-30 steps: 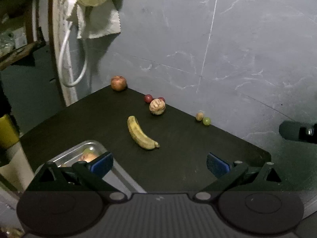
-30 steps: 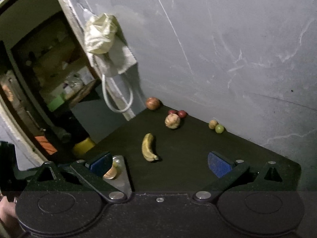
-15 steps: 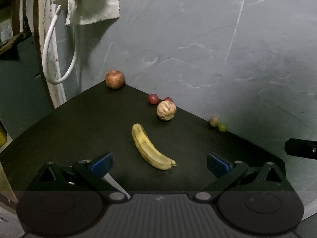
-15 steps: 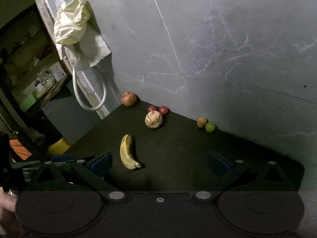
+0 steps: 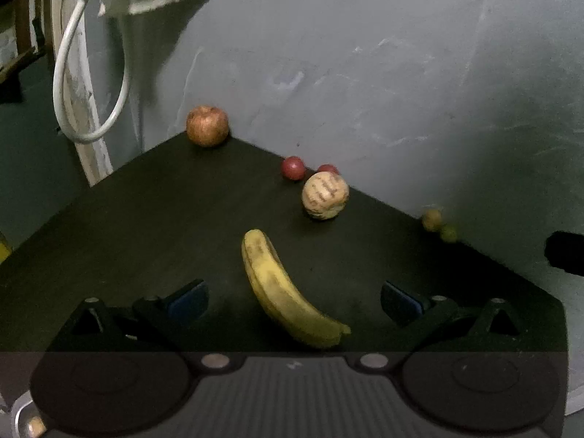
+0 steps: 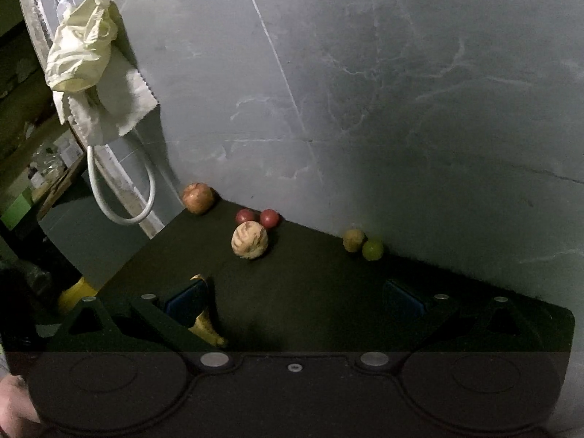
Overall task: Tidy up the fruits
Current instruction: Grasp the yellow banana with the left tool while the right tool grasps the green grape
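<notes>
The left gripper (image 5: 294, 297) was spread wide and held nothing; the banana (image 5: 283, 292) lay on the table (image 5: 146, 219) between its fingers, touching neither. The right gripper (image 6: 294, 297) was equally wide and empty, its left finger (image 6: 186, 301) in front of the banana (image 6: 204, 323). Beyond the banana sat a pale round fruit (image 5: 325, 196), with two red fruits (image 5: 293, 168) behind it and an apple (image 5: 207, 125) at the table's far corner.
</notes>
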Tool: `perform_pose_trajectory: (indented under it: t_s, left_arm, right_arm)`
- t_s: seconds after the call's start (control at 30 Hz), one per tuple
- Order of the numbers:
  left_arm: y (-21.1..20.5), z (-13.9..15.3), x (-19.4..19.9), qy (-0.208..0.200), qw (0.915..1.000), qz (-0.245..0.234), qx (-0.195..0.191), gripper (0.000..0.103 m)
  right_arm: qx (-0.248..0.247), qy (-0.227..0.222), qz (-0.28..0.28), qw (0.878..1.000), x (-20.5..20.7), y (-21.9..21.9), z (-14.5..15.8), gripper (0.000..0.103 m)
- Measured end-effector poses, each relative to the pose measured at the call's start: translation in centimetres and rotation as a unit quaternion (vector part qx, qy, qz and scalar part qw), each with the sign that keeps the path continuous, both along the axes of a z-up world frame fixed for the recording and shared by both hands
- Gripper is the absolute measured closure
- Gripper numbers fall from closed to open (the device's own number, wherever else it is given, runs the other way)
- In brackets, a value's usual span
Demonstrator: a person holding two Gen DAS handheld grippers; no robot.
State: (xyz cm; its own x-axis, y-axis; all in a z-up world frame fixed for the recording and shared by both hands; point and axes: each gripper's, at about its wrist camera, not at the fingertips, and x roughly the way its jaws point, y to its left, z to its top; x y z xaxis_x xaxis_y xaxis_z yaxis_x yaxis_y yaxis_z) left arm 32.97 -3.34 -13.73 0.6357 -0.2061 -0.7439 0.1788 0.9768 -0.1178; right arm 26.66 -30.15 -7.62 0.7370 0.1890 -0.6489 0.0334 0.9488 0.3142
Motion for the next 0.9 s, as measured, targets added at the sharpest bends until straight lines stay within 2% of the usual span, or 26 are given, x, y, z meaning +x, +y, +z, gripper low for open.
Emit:
perform_pose_trajectory:
  t_s: [0.37, 0.8, 0.9]
  left_arm:
    - [-0.4, -3.5, 2.4, 0.029, 0.9994, 0.016, 0.006, 0.003]
    - [-0.9, -5.1, 4.0, 0.048, 0.9986, 0.019, -0.009, 0.029]
    - [-1.1, -5.3, 4.0, 0.048, 0.9986, 0.021, -0.008, 0.029]
  right_arm:
    - [-0.021, 0.019, -0.022, 0.999, 3.3, -0.5, -3.2, 0.001]
    - [-0.037, 0.03, -0.025, 0.999, 6.1, -0.5, -5.9, 0.001]
    - [-0.046, 0.034, -0.03, 0.998, 6.7, -0.6, -6.8, 0.002]
